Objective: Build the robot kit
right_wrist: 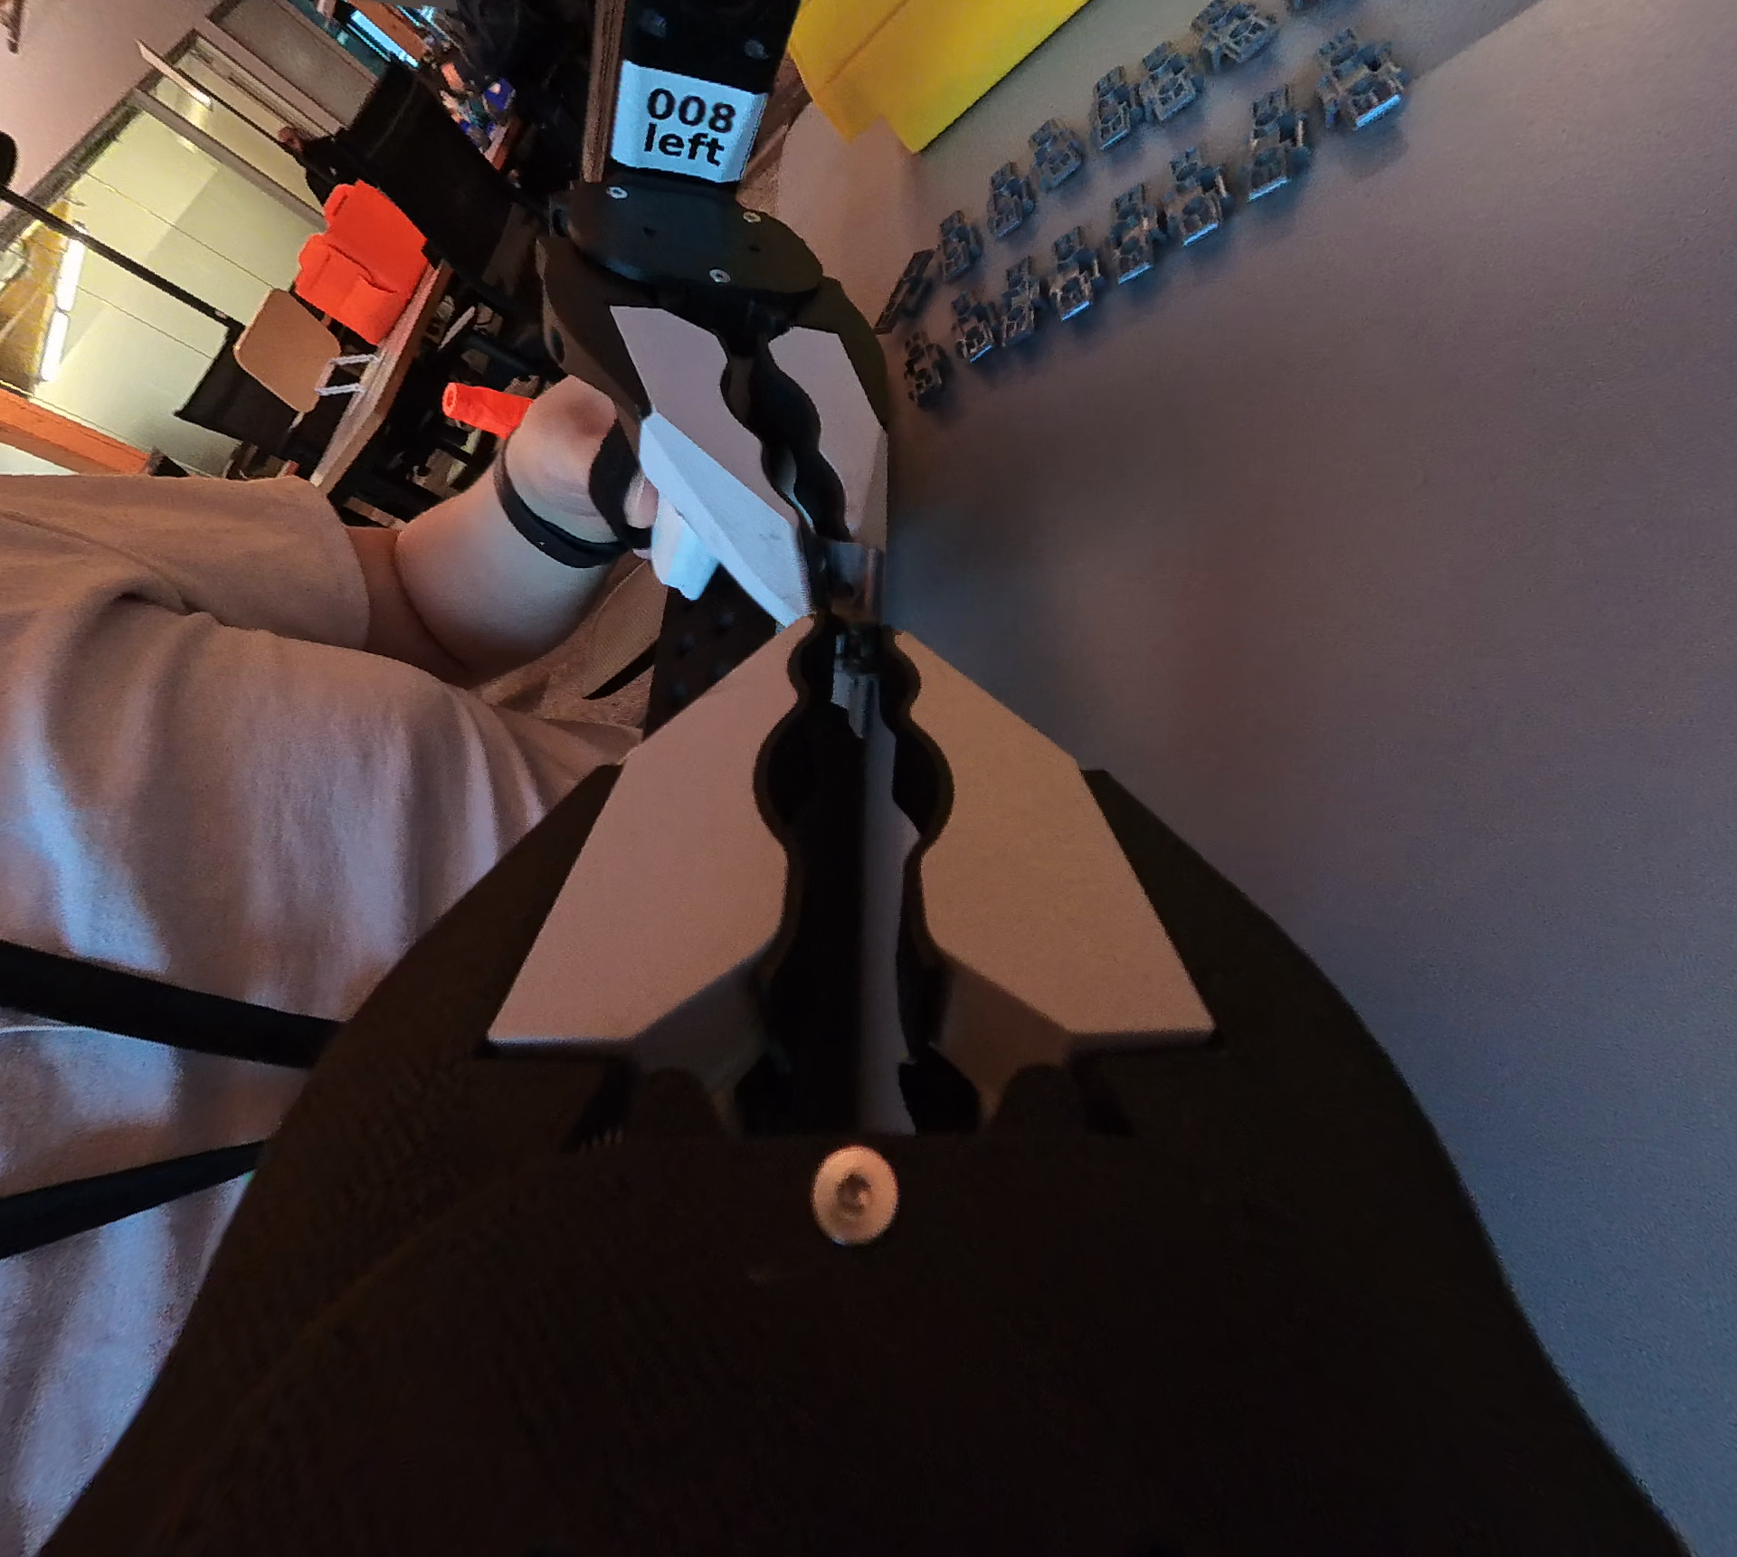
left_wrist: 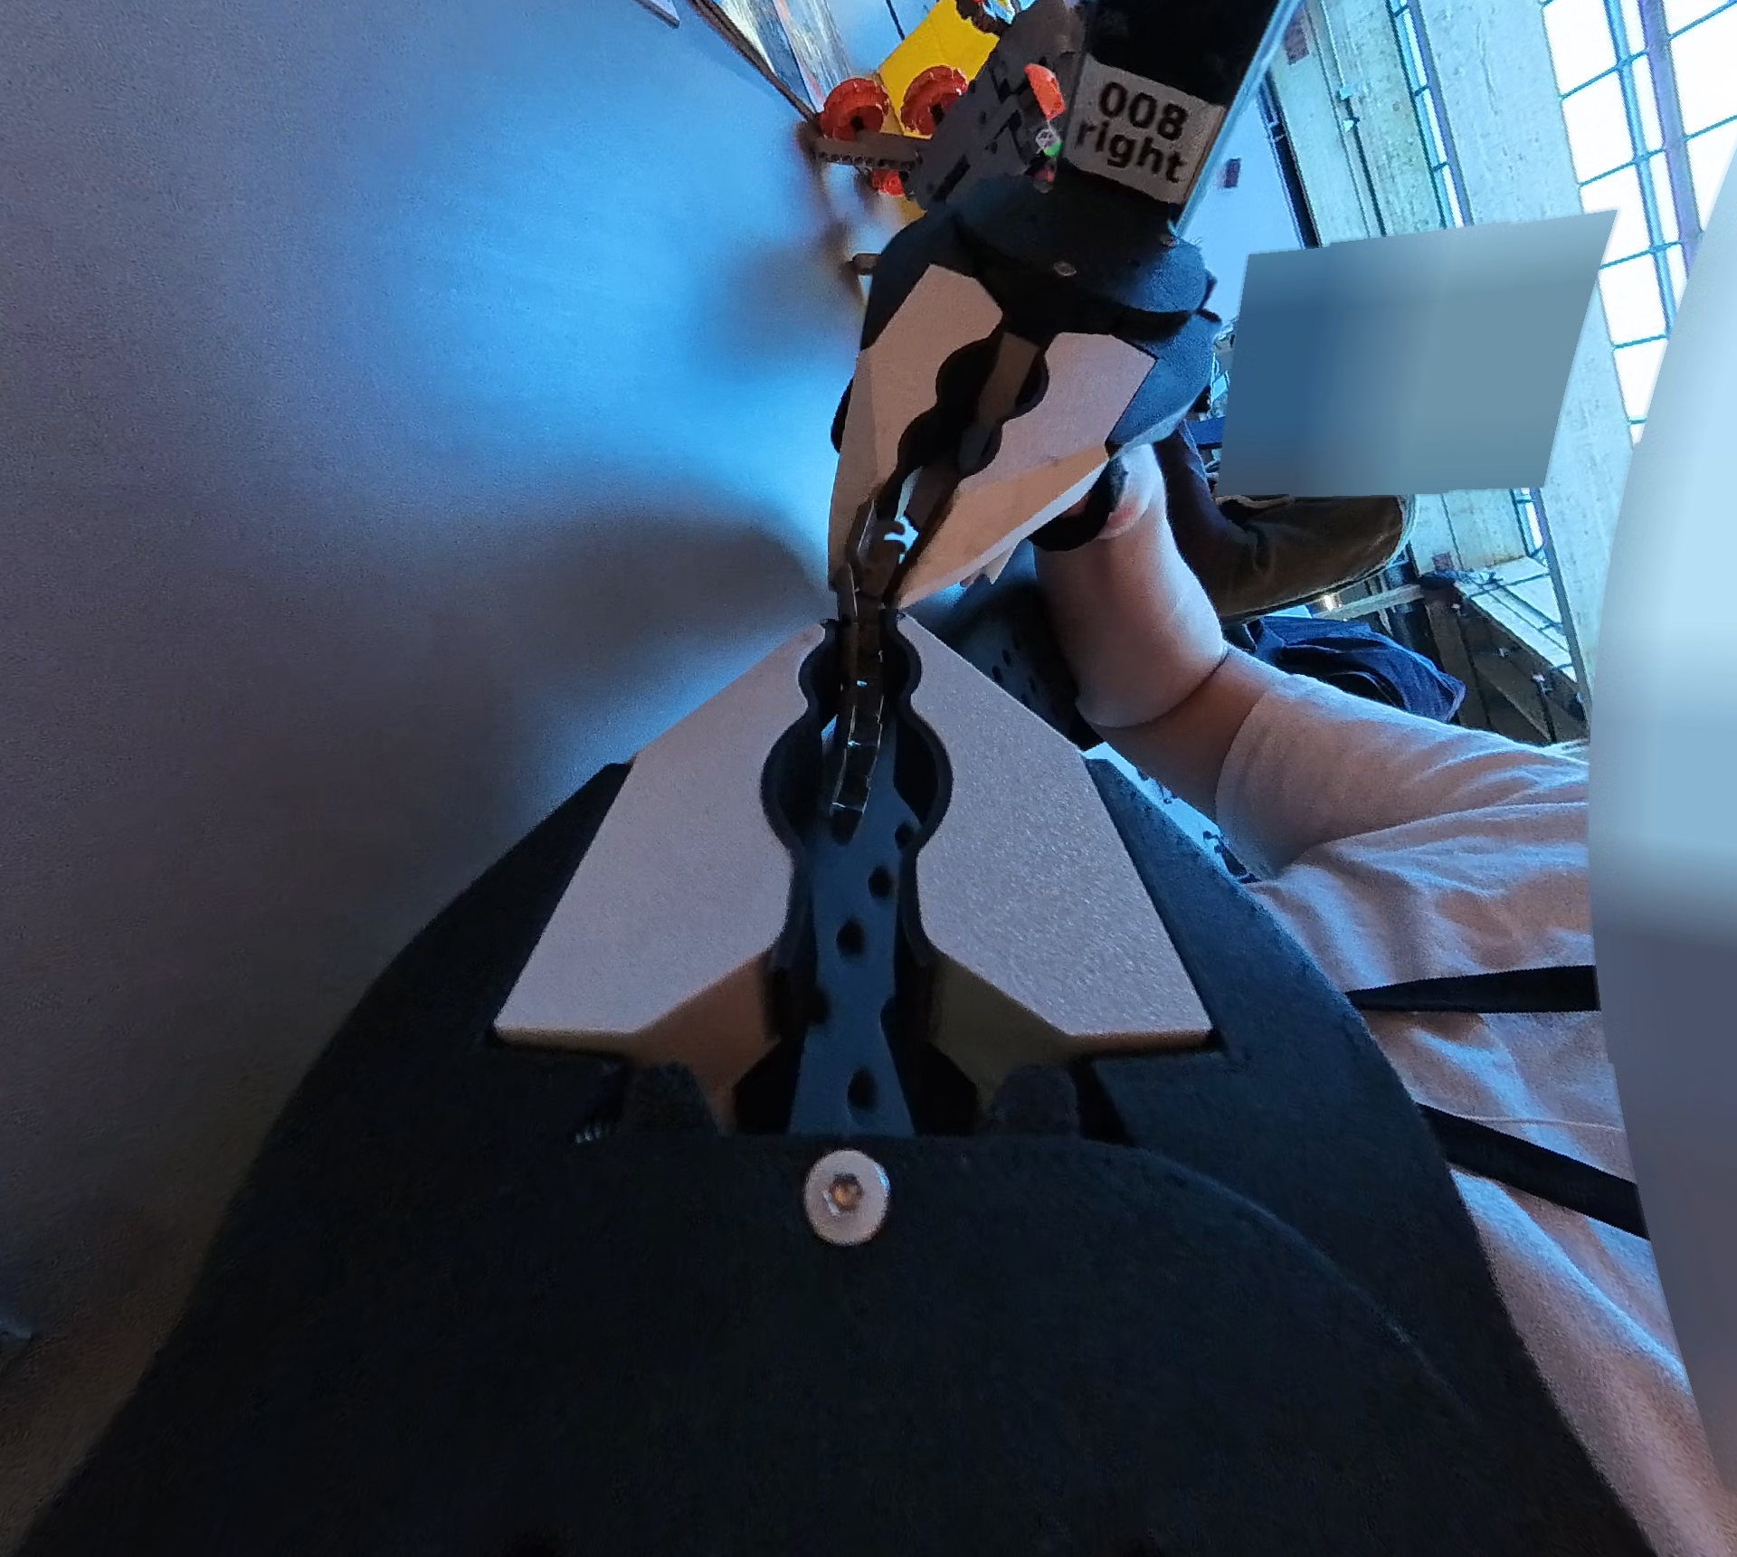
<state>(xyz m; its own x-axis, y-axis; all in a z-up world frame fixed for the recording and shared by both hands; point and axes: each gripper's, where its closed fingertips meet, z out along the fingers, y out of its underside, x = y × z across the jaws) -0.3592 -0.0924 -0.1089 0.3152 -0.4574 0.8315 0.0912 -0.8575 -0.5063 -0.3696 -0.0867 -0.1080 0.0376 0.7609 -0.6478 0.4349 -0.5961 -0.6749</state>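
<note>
Meeting tip-to-tip, two grippers [left_wrist: 860, 647] [right_wrist: 851, 647] pinch one dark linked strip [left_wrist: 860, 722].

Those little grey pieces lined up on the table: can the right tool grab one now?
Probably not yet. The right tool is shut on a small dark piece, tip to tip with the left tool. The grey pieces lie unblocked, farther along the table.

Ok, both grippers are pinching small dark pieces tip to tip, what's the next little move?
Probably press them gently together: the left gripper and right gripper each clamp a dark link piece, ends nearly meeting above the table.
</note>
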